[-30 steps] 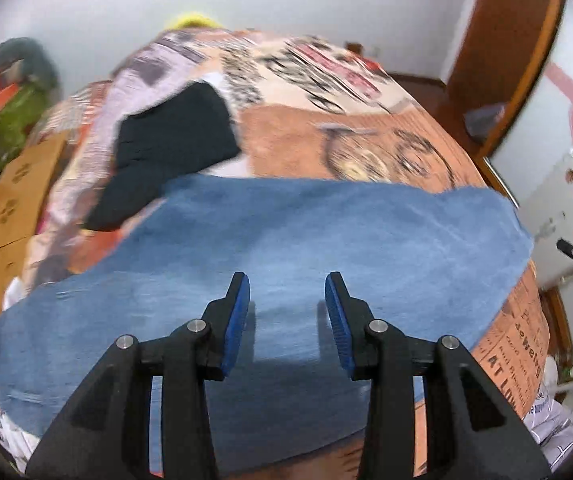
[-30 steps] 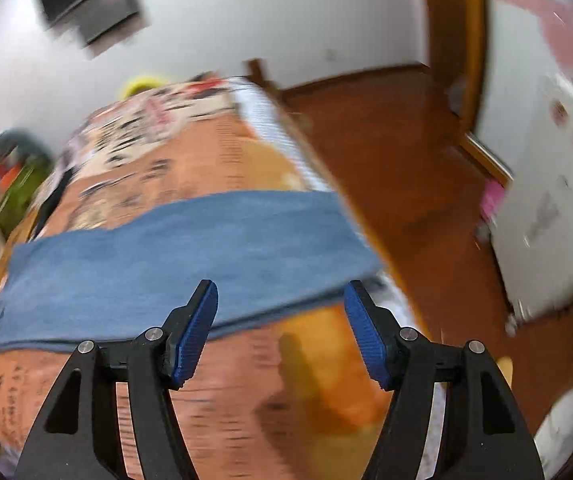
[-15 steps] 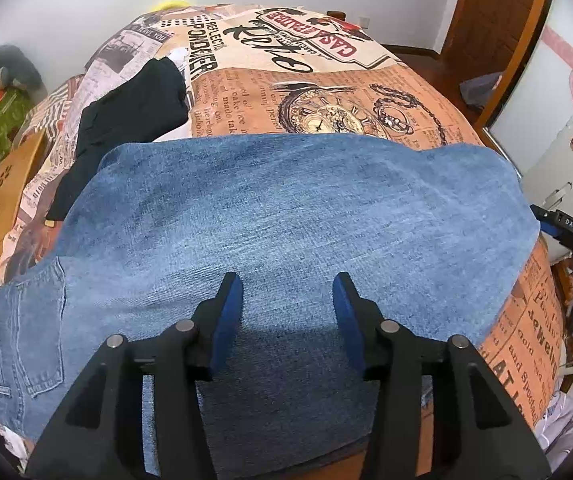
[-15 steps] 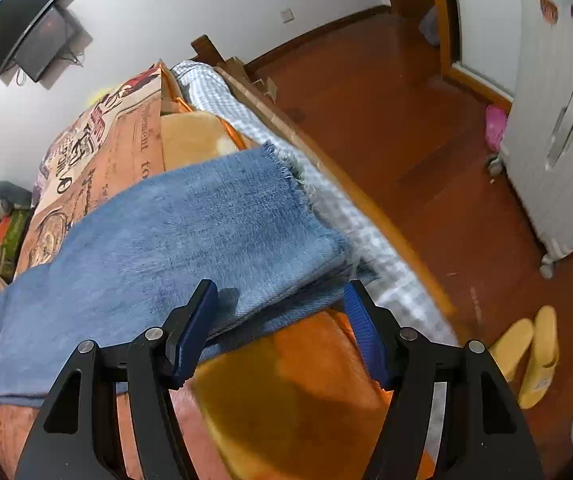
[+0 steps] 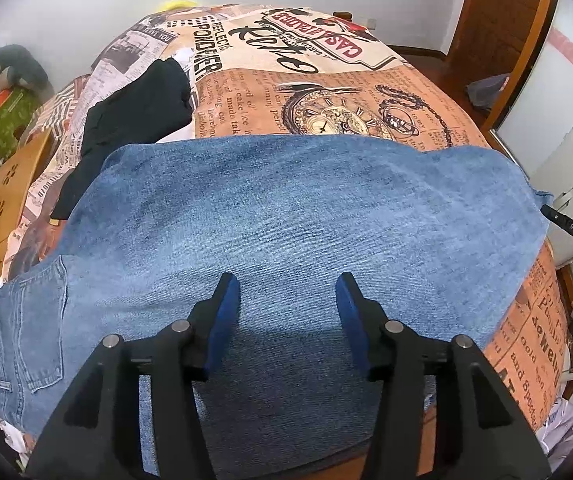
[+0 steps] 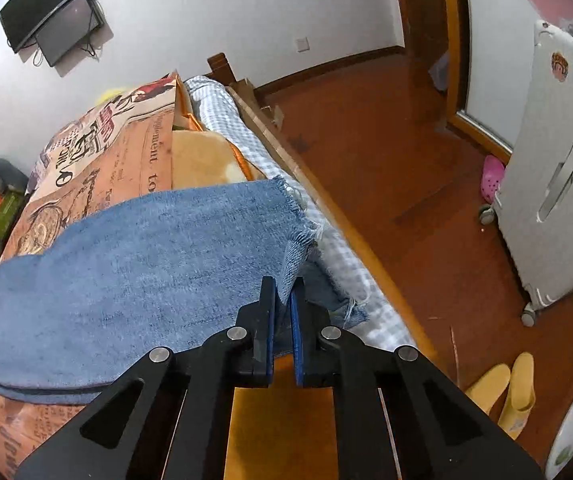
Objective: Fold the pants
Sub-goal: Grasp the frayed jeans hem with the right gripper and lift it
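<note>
Right wrist: right gripper (image 6: 282, 300) fingers just closed, pinching jeans (image 6: 146, 256) hem; left gripper (image 5: 288, 304) fingers apart, empty.

printed bedspread (image 5: 326, 92) | black garment (image 5: 134, 108) | yellow slippers (image 6: 506, 392) | wall-mounted screen (image 6: 54, 8)

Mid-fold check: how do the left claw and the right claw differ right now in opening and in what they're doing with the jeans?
The left claw stands open over the middle of the jeans, its pads pressing on nothing; its jaws have just been opening. The right claw has just snapped shut, pinching the jeans' frayed hem corner at the bed's edge. Both have blue pads and point down at the same denim.
</note>
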Available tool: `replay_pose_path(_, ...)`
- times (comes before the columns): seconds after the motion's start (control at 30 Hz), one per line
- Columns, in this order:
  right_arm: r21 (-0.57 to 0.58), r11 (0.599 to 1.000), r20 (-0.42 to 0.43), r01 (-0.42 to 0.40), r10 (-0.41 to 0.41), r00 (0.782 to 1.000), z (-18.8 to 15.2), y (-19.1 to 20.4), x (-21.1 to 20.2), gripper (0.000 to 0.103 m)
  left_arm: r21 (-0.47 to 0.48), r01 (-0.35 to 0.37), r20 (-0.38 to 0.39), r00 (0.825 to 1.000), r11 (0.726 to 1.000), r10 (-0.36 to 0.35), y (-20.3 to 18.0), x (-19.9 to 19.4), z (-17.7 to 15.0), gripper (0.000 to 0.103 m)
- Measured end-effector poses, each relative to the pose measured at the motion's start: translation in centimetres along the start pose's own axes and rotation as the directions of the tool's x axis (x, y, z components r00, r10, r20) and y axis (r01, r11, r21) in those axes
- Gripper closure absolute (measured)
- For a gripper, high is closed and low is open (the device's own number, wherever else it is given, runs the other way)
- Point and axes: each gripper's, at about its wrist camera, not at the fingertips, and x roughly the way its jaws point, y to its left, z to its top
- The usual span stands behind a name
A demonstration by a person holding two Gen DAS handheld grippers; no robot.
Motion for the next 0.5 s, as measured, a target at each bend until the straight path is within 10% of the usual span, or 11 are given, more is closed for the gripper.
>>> replay_pose_path(0.27,0.013,1.000,-0.080,0.009,-0.008,0.997,-0.5,-0.2,1.6,0.097,-0.004,0.007,-0.002,1.000,1.000,-0.007,0.0,0.0,0.0,0.052)
replay_pose_path(0.5,0.105,0.994,-0.062,-0.029,0.036,0.997,0.0,-2.0,-3.0,0.068,0.086,0.034,0.022,0.999,0.996,-0.036,-2.8,-1.2,2.4,0.051)
